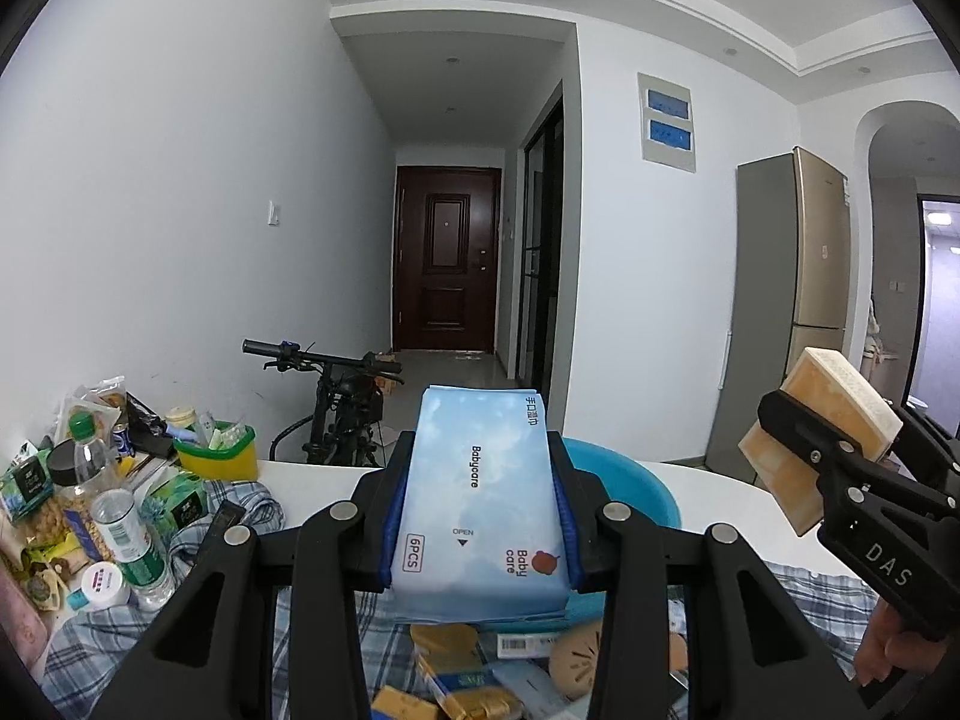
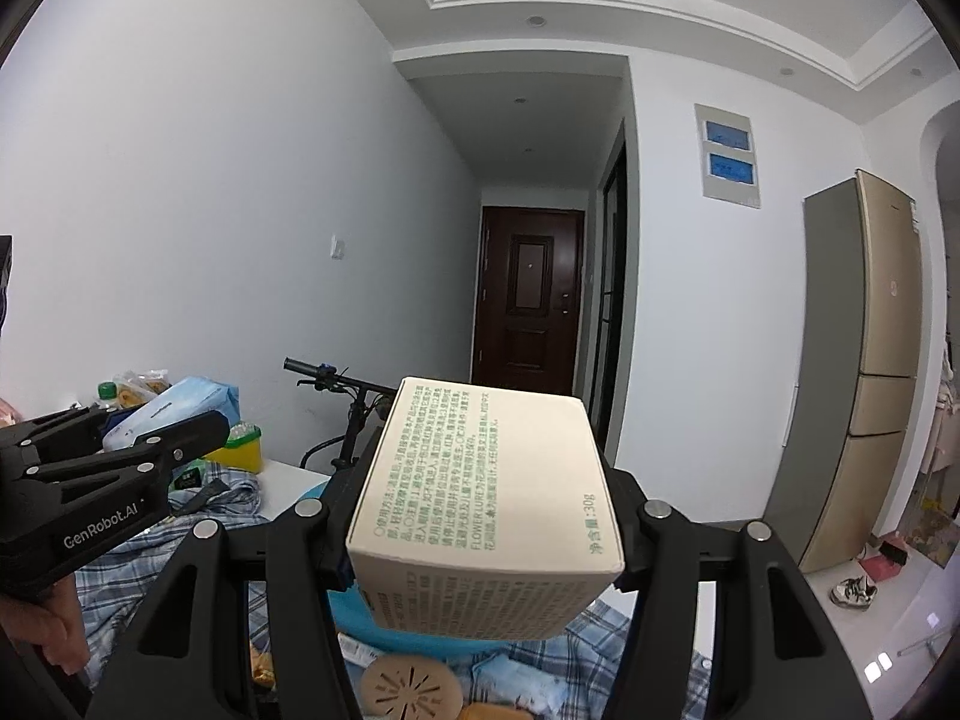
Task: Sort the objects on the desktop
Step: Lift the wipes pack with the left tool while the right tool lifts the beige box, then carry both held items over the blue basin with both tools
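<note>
White walls and a hallway ending in a dark door (image 1: 447, 252) form the background, with a fridge (image 1: 792, 306) at the right and a bike (image 1: 336, 402) parked behind the table (image 1: 312, 474). Clutter crowds the table's left end: bottles (image 1: 129, 534), snack packs and a yellow tub (image 1: 219, 450), all on a plaid cloth (image 1: 240, 504). Beyond the claws sits a blue basin (image 1: 624, 480), and more small packets lie under them. Left gripper (image 1: 480, 516) is clenched on a blue wipes pack (image 1: 480, 498), raised above the cloth with the basin just behind. Right gripper (image 2: 486, 516) is clamped on a cream box (image 2: 486, 492) with green print, held over the basin (image 2: 414, 630). Each claw shows at the edge of the other's view. Both held things hide much of the basin, and the packets below are cut off by the frame and hard to identify.
</note>
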The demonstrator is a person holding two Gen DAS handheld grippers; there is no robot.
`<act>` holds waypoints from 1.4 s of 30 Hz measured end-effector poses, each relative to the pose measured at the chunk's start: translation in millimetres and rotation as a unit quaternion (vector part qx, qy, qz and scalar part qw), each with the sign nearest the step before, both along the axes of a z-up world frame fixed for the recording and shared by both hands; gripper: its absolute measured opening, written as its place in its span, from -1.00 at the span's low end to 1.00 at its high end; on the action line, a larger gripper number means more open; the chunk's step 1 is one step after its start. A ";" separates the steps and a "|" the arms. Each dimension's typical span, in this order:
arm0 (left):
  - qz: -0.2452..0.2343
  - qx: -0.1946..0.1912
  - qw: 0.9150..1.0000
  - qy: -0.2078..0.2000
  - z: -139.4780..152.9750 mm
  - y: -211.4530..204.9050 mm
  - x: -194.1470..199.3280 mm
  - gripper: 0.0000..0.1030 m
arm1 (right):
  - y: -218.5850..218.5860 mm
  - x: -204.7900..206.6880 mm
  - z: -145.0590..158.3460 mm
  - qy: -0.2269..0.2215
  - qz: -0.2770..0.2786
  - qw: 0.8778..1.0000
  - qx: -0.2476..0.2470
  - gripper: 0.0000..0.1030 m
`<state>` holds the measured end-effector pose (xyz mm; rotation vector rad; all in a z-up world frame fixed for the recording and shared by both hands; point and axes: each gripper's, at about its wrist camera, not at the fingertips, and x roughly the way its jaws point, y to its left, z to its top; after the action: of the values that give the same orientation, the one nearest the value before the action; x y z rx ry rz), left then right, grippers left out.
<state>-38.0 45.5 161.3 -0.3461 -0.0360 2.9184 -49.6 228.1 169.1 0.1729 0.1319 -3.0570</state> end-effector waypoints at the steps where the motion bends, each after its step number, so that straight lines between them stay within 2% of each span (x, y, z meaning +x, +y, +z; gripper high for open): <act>1: 0.001 -0.001 1.000 -0.001 0.1 0.3 -7.8 -0.19 | -0.1 -5.9 0.9 0.000 0.001 1.000 0.001 0.10; 9: 0.007 -0.012 1.000 0.009 3.3 3.8 -61.3 -0.19 | 1.5 -60.0 10.2 0.005 0.002 1.000 0.004 0.10; 14: 0.004 0.003 1.000 -0.005 4.3 4.3 -101.4 -0.19 | 5.4 -89.7 8.2 0.005 -0.005 1.000 0.002 0.10; 20: 0.010 -0.002 1.000 0.004 6.0 6.8 -140.6 -0.19 | 12.0 -122.8 9.4 0.005 -0.005 1.000 -0.013 0.10; 24: 0.007 0.007 1.000 0.009 6.0 7.0 -162.8 -0.19 | 13.0 -142.3 12.8 0.009 -0.006 1.000 -0.022 0.11; 33: 0.004 0.017 0.999 0.034 8.4 5.6 -191.9 -0.19 | 6.2 -171.7 17.8 0.019 0.000 0.999 -0.030 0.11; 42: 0.012 0.024 0.999 0.018 0.8 -1.3 -210.7 -0.19 | 5.4 -188.7 11.5 0.008 0.005 1.000 -0.030 0.10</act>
<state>-248.6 44.2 162.1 -0.2869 -0.1046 2.9413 -238.3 233.5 180.6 0.1429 0.0419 -3.0495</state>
